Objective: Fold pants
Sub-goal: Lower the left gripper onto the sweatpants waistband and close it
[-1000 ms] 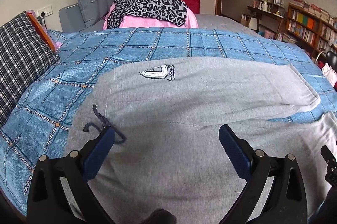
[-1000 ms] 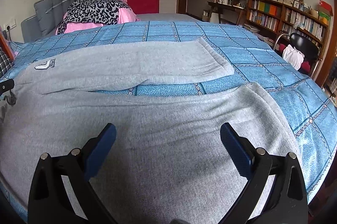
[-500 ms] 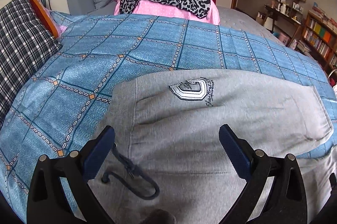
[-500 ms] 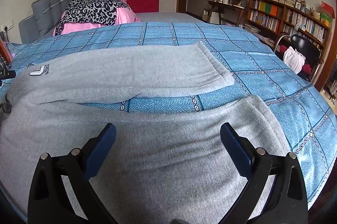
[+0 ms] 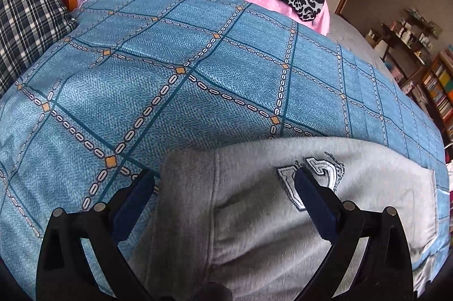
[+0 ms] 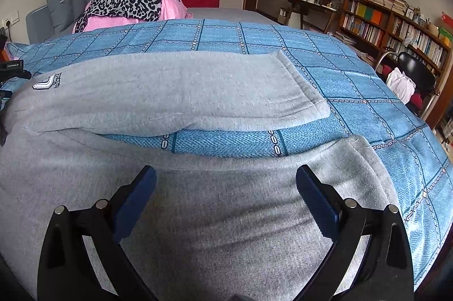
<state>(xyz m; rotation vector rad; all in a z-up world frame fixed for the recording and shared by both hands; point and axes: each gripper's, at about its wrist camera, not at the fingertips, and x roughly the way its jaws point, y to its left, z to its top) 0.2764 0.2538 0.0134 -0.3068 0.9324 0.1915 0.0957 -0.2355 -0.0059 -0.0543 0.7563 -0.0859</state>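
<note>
- The grey fleece sweatpants (image 6: 175, 91) are spread flat on the blue chain-patterned bedspread (image 5: 175, 80), with the two legs parted in a narrow V, so no fold is judged to be made yet.
- The left gripper (image 5: 223, 185) is held wide open at the far waistband corner, beside the embroidered shield logo (image 5: 311, 179); nothing is gripped, and the corner is straddled, probably for a pinch.
- The right gripper (image 6: 225, 182) is likewise kept spread and empty above the near leg (image 6: 226, 216), short of its hem.
- A leopard-print blanket (image 6: 130, 0) is seen piled well apart.
</note>
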